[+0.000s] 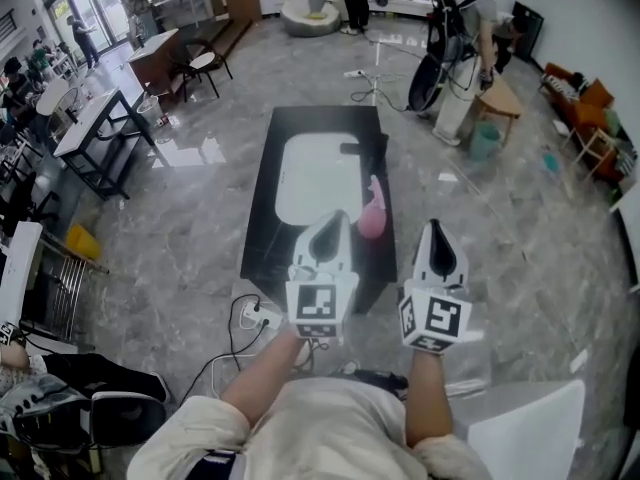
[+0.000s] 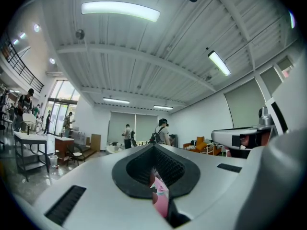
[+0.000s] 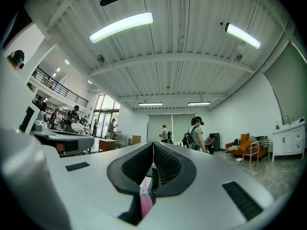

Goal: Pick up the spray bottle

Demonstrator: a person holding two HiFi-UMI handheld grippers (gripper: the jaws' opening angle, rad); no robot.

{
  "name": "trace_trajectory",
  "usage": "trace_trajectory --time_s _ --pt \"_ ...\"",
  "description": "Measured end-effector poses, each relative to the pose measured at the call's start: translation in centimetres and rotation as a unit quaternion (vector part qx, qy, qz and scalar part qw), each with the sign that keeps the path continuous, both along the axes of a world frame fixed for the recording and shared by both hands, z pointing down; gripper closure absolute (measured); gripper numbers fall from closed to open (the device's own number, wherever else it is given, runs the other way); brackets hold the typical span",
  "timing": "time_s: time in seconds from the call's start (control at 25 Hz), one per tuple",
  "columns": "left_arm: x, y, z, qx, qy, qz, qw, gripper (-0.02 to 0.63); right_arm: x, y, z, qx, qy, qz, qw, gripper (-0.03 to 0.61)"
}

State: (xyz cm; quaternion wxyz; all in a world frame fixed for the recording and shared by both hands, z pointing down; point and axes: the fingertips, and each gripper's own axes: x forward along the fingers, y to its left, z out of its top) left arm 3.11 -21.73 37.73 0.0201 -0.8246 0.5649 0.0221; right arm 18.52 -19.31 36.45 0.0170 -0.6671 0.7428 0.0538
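The pink spray bottle (image 1: 371, 213) stands on the black table (image 1: 262, 208), beside the right edge of a white tray (image 1: 315, 173). My left gripper (image 1: 334, 226) hovers over the table's near end, its tip just left of and short of the bottle, jaws shut and holding nothing. My right gripper (image 1: 438, 230) hangs over the floor to the right of the table, also shut and holding nothing. In the left gripper view the left gripper (image 2: 153, 146) points level, and the bottle (image 2: 160, 198) shows through the slot under its tips. Below the right gripper (image 3: 153, 143) a pink strip of the bottle (image 3: 145, 200) shows too.
A white power strip (image 1: 262, 315) with cables lies on the floor at the table's near left corner. A white chair (image 1: 530, 428) stands at lower right. Desks and chairs line the left side. Several people stand far back in the hall.
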Motion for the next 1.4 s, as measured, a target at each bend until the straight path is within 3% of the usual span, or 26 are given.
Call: trace_trajectory --time_s 0.56,0.8,1.16,1.28,1.4 --pt "0.7 -8.3 2.5 -0.015 0.007 0.004 0.9999 0.613 -0.3 -8.2 2.8 -0.028 0.009 -0.005 1.0 0.574" --pt "4.8 -12.0 1.4 -0.013 0.016 0.023 0.9995 0.613 3.5 -11.7 1.2 -0.027 0.014 0.012 0.999 0.574" --pt "-3.4 -18.9 2.7 -0.017 0.014 0.055 0.9982 0.612 -5.2 -17.8 2.2 -0.023 0.02 0.042 0.999 0.574" --pt "-4.1 -20.3 2.7 -0.015 0.012 0.056 0.9983 0.613 -6.0 -19.5 2.5 -0.025 0.023 0.04 0.999 0.574" --pt "-2.7 -20.6 2.3 -0.015 0.011 0.049 0.9986 0.612 -4.3 -20.2 1.8 -0.025 0.025 0.036 0.999 0.574"
